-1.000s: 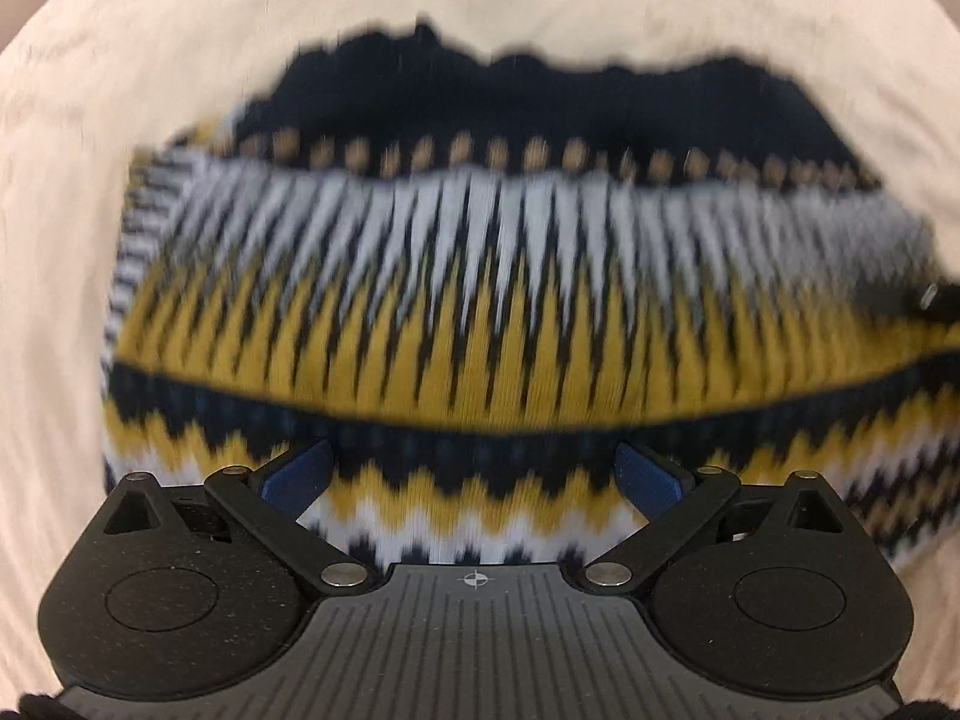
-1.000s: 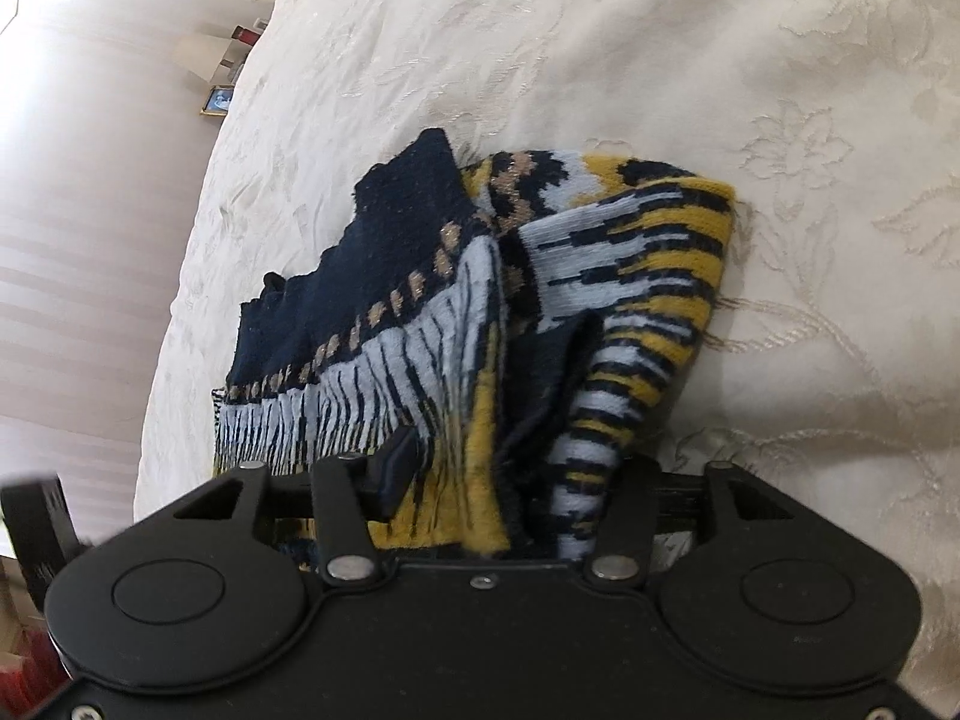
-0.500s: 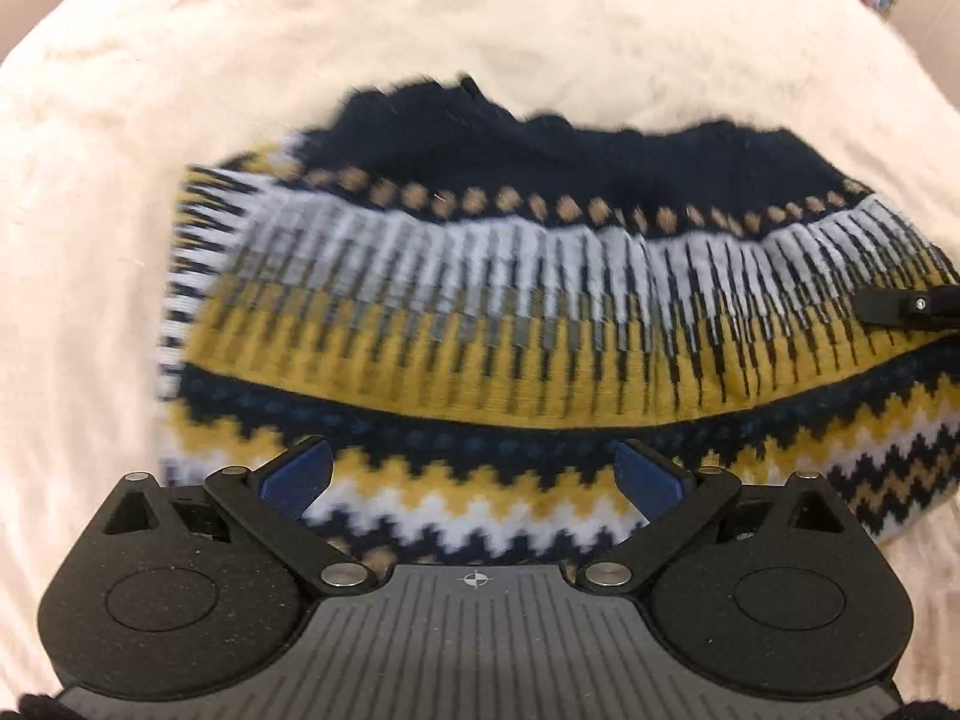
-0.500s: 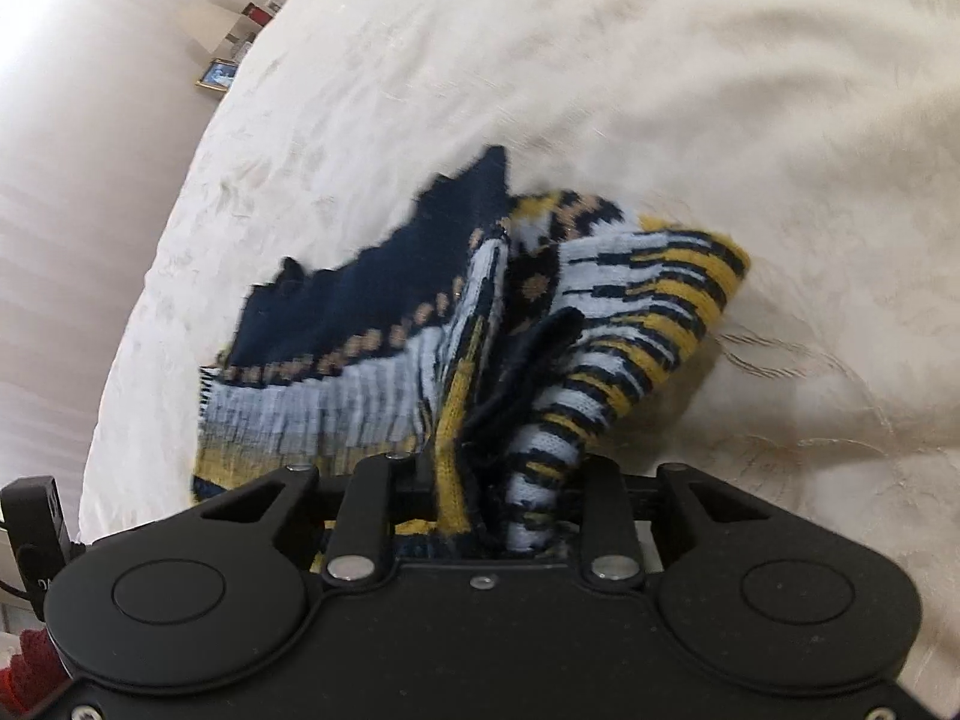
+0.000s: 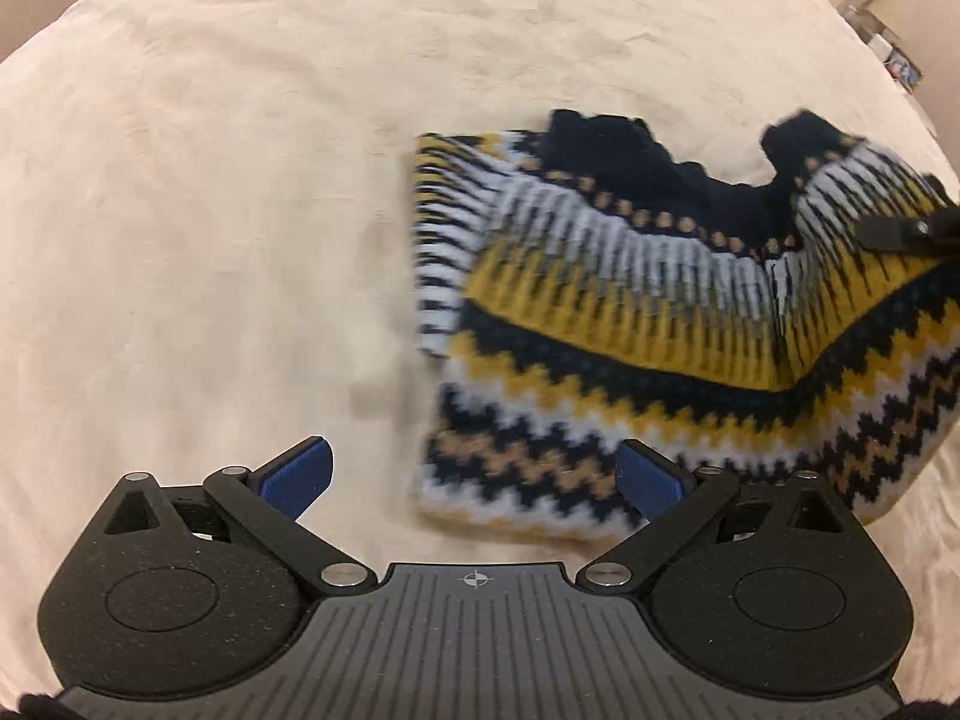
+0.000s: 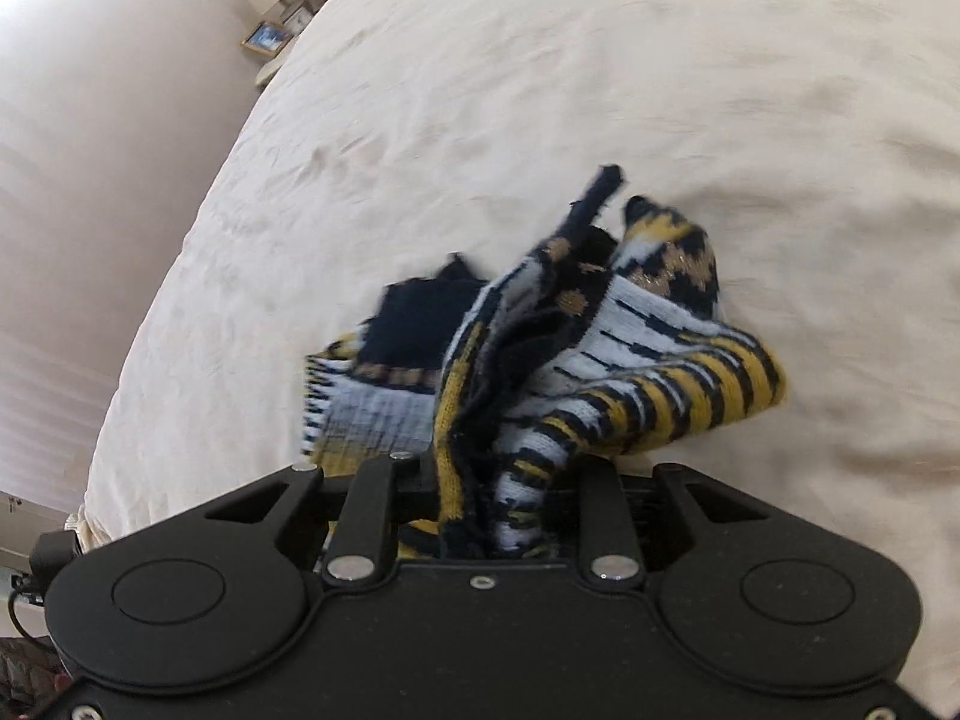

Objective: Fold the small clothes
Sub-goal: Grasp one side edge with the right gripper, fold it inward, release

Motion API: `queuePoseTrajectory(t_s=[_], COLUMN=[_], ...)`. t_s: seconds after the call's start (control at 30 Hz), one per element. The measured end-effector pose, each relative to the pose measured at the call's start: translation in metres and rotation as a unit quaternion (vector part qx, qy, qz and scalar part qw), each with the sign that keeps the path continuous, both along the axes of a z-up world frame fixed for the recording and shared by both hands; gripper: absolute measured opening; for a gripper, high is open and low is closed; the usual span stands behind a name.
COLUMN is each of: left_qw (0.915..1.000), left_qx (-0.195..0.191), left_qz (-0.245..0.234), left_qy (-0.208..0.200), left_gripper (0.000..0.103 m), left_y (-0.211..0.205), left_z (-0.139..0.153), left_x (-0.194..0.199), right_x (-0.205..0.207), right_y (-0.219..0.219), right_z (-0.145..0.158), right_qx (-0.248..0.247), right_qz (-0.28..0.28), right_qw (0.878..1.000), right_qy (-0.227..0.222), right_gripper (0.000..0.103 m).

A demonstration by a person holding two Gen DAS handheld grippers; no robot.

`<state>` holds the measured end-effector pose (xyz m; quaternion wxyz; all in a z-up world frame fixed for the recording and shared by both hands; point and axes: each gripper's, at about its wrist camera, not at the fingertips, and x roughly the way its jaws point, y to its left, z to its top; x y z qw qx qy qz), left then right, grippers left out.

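Observation:
A small knitted sweater (image 5: 660, 324) with navy, mustard and white zigzag bands lies on a cream bedspread (image 5: 210, 210), right of centre in the left wrist view. My left gripper (image 5: 474, 474) hovers open above its lower left corner, and the blue pads (image 5: 294, 474) touch no cloth. In the right wrist view my right gripper (image 6: 489, 480) is shut on a bunched fold of the sweater (image 6: 600, 360), lifting that side off the bed. A black finger of the right gripper (image 5: 900, 228) shows at the sweater's right edge.
The cream bedspread (image 6: 600, 90) fills both views, with bare cloth to the left of the sweater. The bed's edge (image 6: 198, 228) curves down the left of the right wrist view. Beyond it stand a picture frame (image 6: 264, 36) and small items.
The left gripper pulled back and left, so the sweater shifted to the right of its view. The right gripper shut on the sweater's side and raised it, bunching the cloth.

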<state>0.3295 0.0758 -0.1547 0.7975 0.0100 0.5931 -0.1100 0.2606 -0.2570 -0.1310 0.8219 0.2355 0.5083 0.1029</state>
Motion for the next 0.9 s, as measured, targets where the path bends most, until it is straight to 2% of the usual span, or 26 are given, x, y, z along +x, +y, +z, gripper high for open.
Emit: queuePoseTrajectory(t_s=[0.33, 0.63, 0.7, 0.8, 0.9], left_qw=[1.0, 0.9998, 0.9996, 0.9991, 0.9984], left_qx=[-0.004, -0.006, -0.011, -0.018, -0.026], left_qz=[-0.005, -0.019, -0.027, -0.04, -0.051], left_qy=[0.001, 0.003, 0.003, -0.002, -0.006], left_gripper=[0.102, 0.102, 0.102, 0.102, 0.102], left_y=[0.054, 0.07, 0.068, 0.064, 0.059], left_z=[0.007, 0.007, 0.008, 0.012, 0.016], left_x=[0.018, 0.031, 0.034, 0.041, 0.051], right_x=[0.03, 0.035, 0.034, 0.029, 0.017], right_y=[0.108, 0.153, 0.156, 0.156, 0.145], right_z=[-0.023, -0.039, -0.041, -0.04, -0.027], right_qx=[-0.037, -0.082, -0.079, -0.049, -0.022], right_qz=[0.037, 0.043, 0.04, 0.026, 0.013], right_qw=[0.998, 0.995, 0.995, 0.998, 1.0], right_qy=[0.024, 0.037, 0.035, 0.018, -0.012], right_gripper=[0.033, 0.034, 0.042, 0.053, 0.057])
